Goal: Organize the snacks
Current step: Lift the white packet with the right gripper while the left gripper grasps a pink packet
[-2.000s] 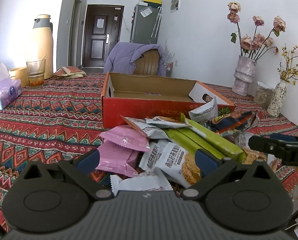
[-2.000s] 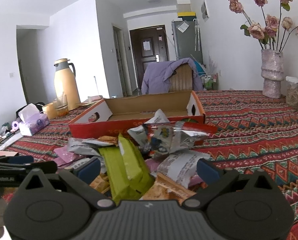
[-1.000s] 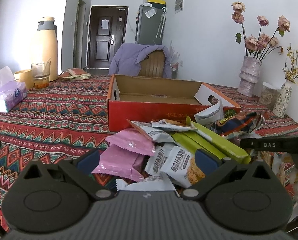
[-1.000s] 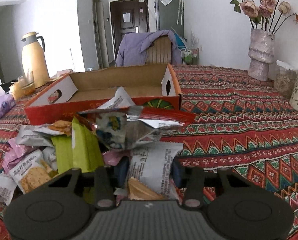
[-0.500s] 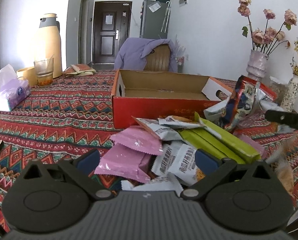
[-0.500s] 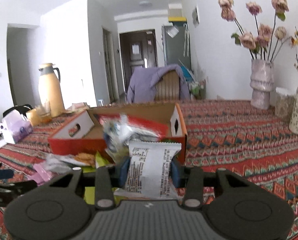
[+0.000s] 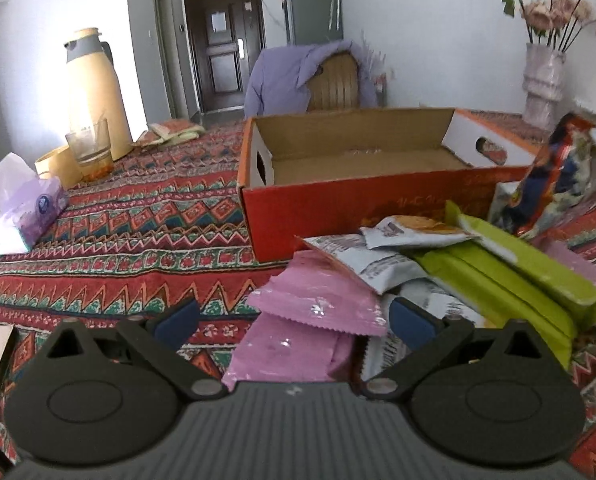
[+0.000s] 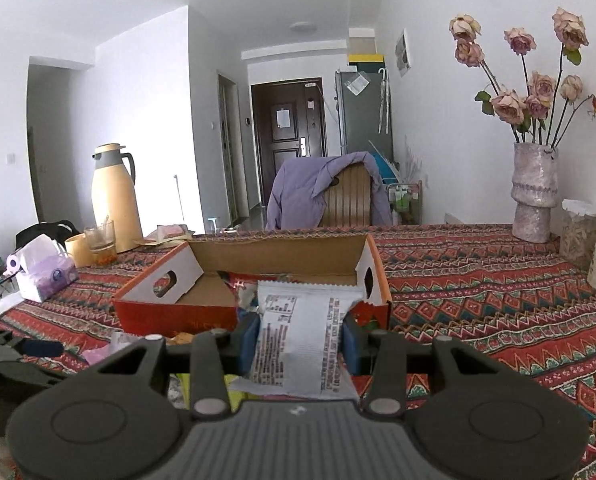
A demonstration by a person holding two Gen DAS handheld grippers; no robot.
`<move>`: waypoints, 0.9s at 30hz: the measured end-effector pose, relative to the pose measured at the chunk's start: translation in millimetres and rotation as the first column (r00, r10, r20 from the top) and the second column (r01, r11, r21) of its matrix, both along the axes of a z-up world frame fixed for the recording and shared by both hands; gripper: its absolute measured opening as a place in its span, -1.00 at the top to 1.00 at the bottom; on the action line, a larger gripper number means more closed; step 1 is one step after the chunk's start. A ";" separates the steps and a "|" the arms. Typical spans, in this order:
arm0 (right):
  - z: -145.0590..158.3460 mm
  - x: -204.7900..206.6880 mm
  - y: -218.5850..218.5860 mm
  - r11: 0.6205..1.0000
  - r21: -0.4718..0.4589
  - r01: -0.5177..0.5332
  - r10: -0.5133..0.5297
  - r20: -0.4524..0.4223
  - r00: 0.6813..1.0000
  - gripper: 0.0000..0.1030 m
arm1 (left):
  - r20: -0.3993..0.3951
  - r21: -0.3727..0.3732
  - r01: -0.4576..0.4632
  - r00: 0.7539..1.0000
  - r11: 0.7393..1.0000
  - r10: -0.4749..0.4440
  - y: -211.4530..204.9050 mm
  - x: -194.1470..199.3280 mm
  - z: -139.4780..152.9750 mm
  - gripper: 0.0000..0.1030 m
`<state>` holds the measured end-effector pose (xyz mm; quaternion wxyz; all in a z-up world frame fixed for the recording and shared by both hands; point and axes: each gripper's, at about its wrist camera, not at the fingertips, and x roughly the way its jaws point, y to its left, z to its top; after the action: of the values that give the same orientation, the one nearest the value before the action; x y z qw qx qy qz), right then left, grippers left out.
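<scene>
White snack packet (image 8: 298,340) pinched in right tongs (image 8: 298,340); left tongs (image 7: 294,316) spread over pink packets (image 7: 318,304).

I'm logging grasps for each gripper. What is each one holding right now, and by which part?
Right gripper: white printed snack packet, pinched across its side edges. Left gripper: open, nothing held, pink packets between its fingers.

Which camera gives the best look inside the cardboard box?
The left wrist view: it looks down onto the cardboard box and its bare floor. The right wrist view sees it lower, with a held white packet blocking much of the inside.
</scene>
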<state>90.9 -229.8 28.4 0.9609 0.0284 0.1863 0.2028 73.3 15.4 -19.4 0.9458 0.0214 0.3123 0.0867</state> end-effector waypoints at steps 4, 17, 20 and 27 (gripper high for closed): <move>-1.7 0.8 1.4 1.000 -0.001 0.005 -0.005 0.002 1.000 0.20 | -0.010 -0.006 0.021 1.000 1.000 -0.021 2.4 11.5 -1.0 -0.93; -3.3 0.9 0.3 1.000 0.004 0.005 -0.005 0.004 1.000 0.19 | -0.018 -0.045 0.083 0.996 0.996 -0.084 3.7 23.4 -0.4 -0.38; -2.8 -0.8 -0.6 1.000 0.008 0.004 -0.004 0.004 1.000 0.19 | -0.006 -0.046 0.086 0.996 0.995 -0.086 5.5 17.1 2.4 -0.37; 0.8 -7.5 -4.3 1.000 0.019 0.008 -0.008 0.017 1.000 0.19 | 0.036 -0.056 0.085 0.996 0.995 -0.083 8.3 -4.4 14.9 -0.37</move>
<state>83.5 -234.1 29.2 0.9629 0.0363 0.1761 0.2010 68.9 23.7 -4.5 0.9539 0.0060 0.2978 0.0380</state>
